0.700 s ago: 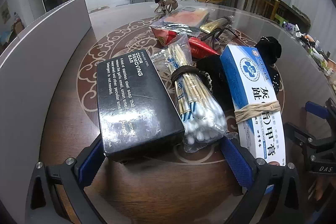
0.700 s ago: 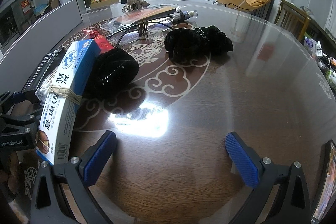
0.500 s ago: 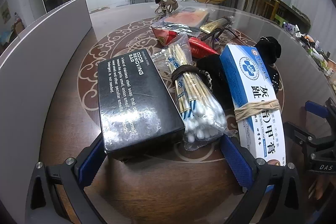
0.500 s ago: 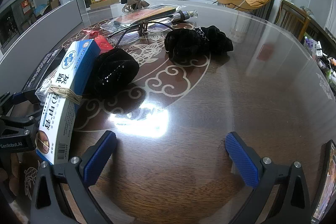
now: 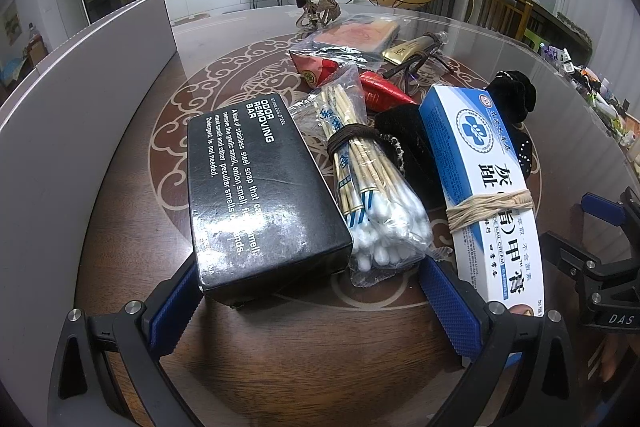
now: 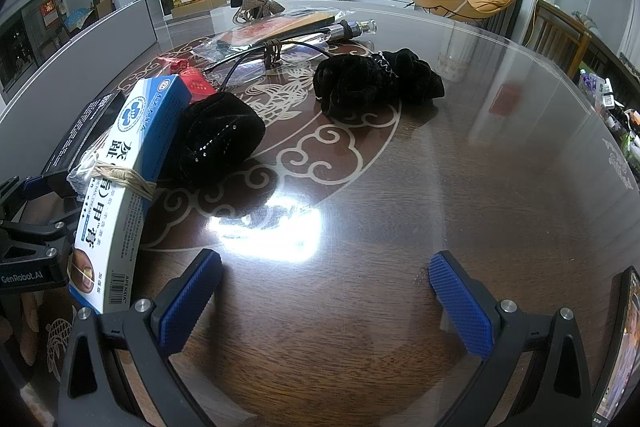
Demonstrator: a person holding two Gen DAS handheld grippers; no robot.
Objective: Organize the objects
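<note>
**Both jaws wide and empty at the near edge of the clutter**

The left gripper (image 5: 316,301) has its jaws spread fully apart, clamped on nothing. Just beyond them, a black odor-removing-bar box (image 5: 260,195) reaches back toward the left jaw, and a bagged bundle of cotton swabs (image 5: 368,187) lies between the jaws' lines, its tips toward the camera. A blue-and-white nail cream box (image 5: 484,183), bound with a rubber band, runs past the outside of the right jaw. These three lie side by side, probably gathered as a group.

The right gripper (image 6: 324,299) is equally agape over bare tabletop (image 6: 460,187); ahead of it lie a black velvet pouch (image 6: 218,139) and a black scrunchie (image 6: 372,83), well apart from its jaws. Likely neither gripper has yet committed to a pick.
</note>
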